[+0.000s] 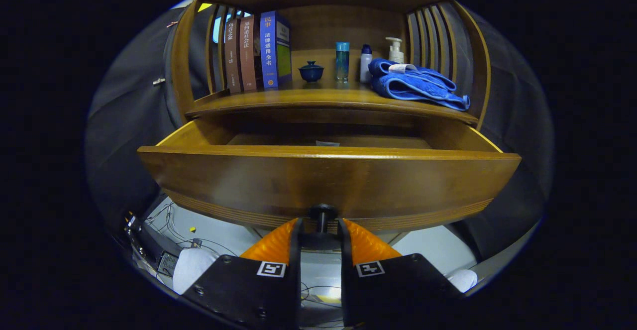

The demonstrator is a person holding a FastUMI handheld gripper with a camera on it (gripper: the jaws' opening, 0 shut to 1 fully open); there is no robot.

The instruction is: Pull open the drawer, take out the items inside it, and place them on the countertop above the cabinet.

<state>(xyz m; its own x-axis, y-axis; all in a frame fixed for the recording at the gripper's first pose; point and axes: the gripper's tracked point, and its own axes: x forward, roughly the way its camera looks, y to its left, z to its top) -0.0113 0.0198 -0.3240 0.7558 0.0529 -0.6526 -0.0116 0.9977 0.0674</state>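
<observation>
1. Gripper view, near end: the gripper (pixel 321 228) sits right at the front of the drawer (pixel 328 180), with its fingers (pixel 278 243) narrowed around the dark knob (pixel 322 214). They look like they're pressing on the knob's stem from both sides, one finger each side.
2. The drawer is pulled well out from the wooden cabinet (pixel 328 1). Its front panel hides most of the inside. All I can make out in there is a small pale item (pixel 327 143) lying on the drawer floor toward the back; too little shows to say what it is.
3. Right above the drawer is the worktop (pixel 318 102). From the left: a few upright books (pixel 256 51), a small dark blue lidded cup (pixel 311 71), a tall bluish bottle (pixel 342 61), a white bottle with a blue cap (pixel 366 63), and a pump bottle (pixel 395 50) behind a folded blue towel (pixel 415 83) that lies toward the right end.
4. Below the drawer front there's pale floor (pixel 219 230) with loose cables (pixel 166 218) and some dark electronic gear (pixel 152 248) off to the left of the fingers.
</observation>
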